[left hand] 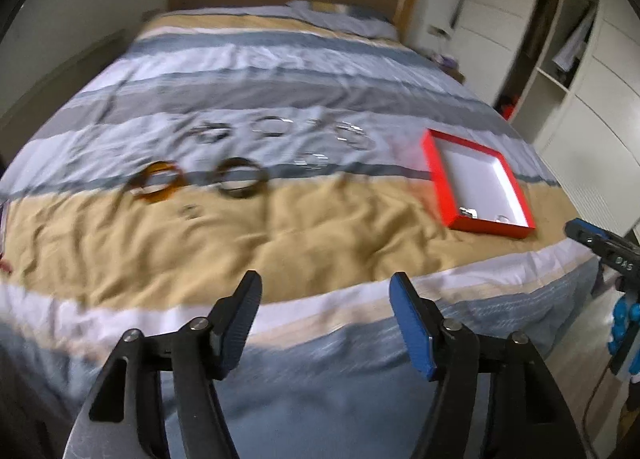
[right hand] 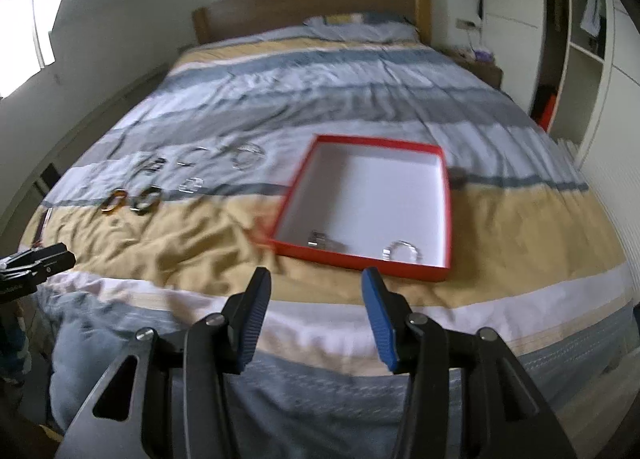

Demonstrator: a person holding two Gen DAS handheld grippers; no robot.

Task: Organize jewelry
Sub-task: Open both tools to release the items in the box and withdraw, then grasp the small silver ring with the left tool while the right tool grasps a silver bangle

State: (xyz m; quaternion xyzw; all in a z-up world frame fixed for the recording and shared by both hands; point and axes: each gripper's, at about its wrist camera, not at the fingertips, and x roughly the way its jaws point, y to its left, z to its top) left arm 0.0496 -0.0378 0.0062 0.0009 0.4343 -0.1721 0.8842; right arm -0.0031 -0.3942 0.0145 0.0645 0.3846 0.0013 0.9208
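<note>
A shallow red box (left hand: 440,187) (right hand: 449,195) with a white floor lies on the striped bedspread; a silver bracelet (right hand: 324,241) and a clear beaded one (right hand: 402,250) rest at its near edge. Left of it lie an amber bangle (left hand: 158,181) (right hand: 114,201), a dark bangle (left hand: 240,178) (right hand: 145,199) and several silver and clear bracelets (left hand: 354,135) (right hand: 249,156). My left gripper (left hand: 326,287) hangs open and empty above the foot of the bed. My right gripper (right hand: 316,283) is open and empty just short of the box.
The bed (left hand: 280,59) fills both views, with a wooden headboard (right hand: 312,7) at the far end. White wardrobes and open shelves (left hand: 560,59) stand to the right. The other gripper shows at the frame edge (left hand: 600,247) (right hand: 36,259).
</note>
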